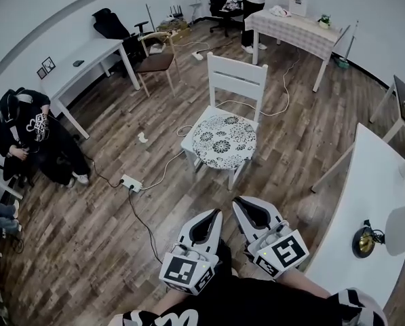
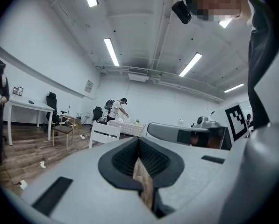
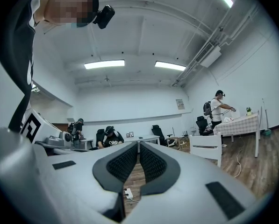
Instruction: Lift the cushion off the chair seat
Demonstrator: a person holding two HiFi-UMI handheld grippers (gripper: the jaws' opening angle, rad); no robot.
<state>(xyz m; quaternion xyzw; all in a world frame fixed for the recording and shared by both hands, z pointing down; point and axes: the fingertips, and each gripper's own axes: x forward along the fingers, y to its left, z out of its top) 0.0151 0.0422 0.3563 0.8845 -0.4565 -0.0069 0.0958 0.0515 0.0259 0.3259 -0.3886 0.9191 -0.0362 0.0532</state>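
**Both claws clenched, short of the cushion**

I am holding the left claw (image 1: 212, 217) and the right claw (image 1: 243, 206) clenched and empty at bottom centre. The cushion (image 1: 224, 140) is lying on the chair (image 1: 237, 77) seat directly above them in frame, well apart, with the right claw slightly nearer.

A white power strip (image 1: 130, 182) lies on the plank floor (image 1: 87, 250) with a black cable (image 1: 142, 224) running from it, and a person in black (image 1: 31, 134) sits at the left near a long white bench (image 1: 87, 54). Beyond stand a brown-seated chair (image 1: 157, 62) and a black office chair (image 1: 112, 26), while at the far end a standing person (image 1: 255, 5) leans over a bench with a checked cloth (image 1: 297, 31). At the right, another white bench (image 1: 365, 195) carries a round brass object (image 1: 362, 240).
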